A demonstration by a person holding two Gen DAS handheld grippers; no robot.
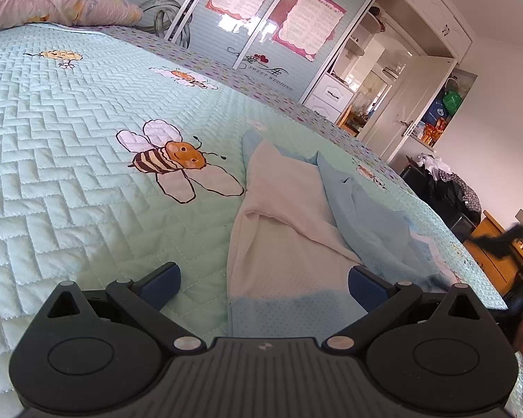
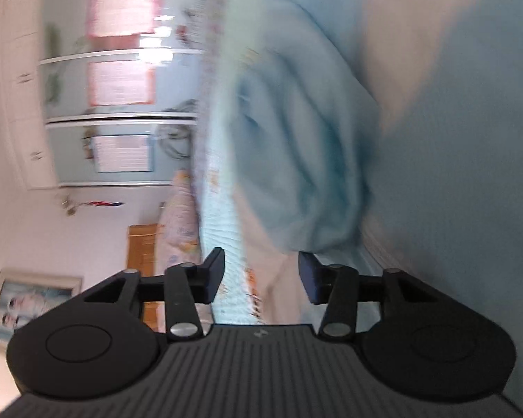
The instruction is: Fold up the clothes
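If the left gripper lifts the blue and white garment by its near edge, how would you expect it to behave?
The garment probably drapes limply: it already lies creased and folded over itself on the quilted bedspread. It looks thin, so likely light. Pinched at one point by the left gripper, the rest would probably trail along the quilt.

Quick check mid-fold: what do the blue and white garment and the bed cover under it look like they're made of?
Garment: seems a soft knit. The pale blue parts show a fine dotted, mesh-like texture, the white part looks matte and slightly fleecy, and it drapes in loose folds. Probably cotton or a blend, though I can't be sure.
Bed cover: quilted fabric with stitched herringbone channels that are lightly padded, a matte finish and printed bees.
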